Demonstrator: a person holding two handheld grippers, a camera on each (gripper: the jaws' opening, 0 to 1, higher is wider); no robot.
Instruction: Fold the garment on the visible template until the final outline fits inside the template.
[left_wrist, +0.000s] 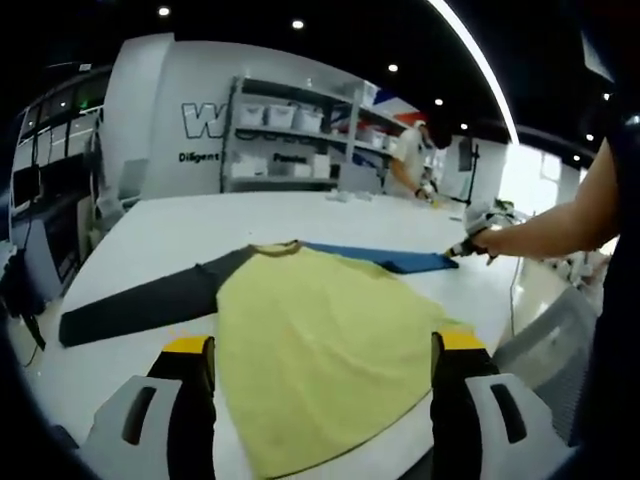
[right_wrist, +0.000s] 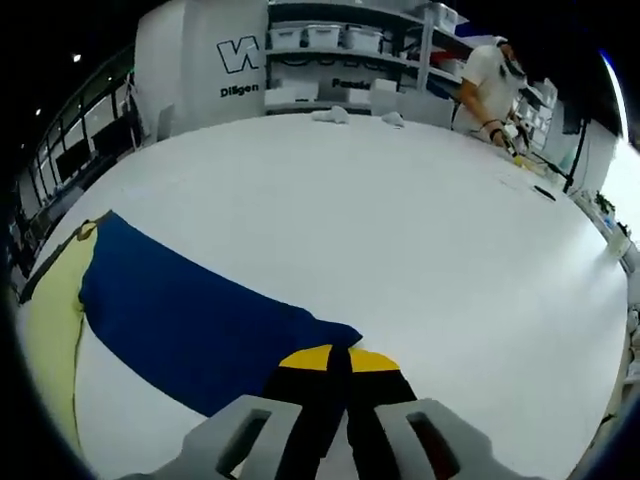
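While spread flat, garment (left_wrist: 320, 350): judged soft, light, easily dragged.
Right gripper (right_wrist: 338, 372): being closed on blue sleeve (right_wrist: 190, 320) cuff.
Left gripper (left_wrist: 322, 375): being held open, empty.

A person in a white shirt (right_wrist: 487, 75) stood by grey metal shelving (left_wrist: 290, 135) stacked with white bins (right_wrist: 325, 36).

Garment (left_wrist: 320, 340) of soft matt cloth in yellow, grey and blue, table (right_wrist: 400, 230) smooth white, faintly glossy, gripper jaws matt black plastic
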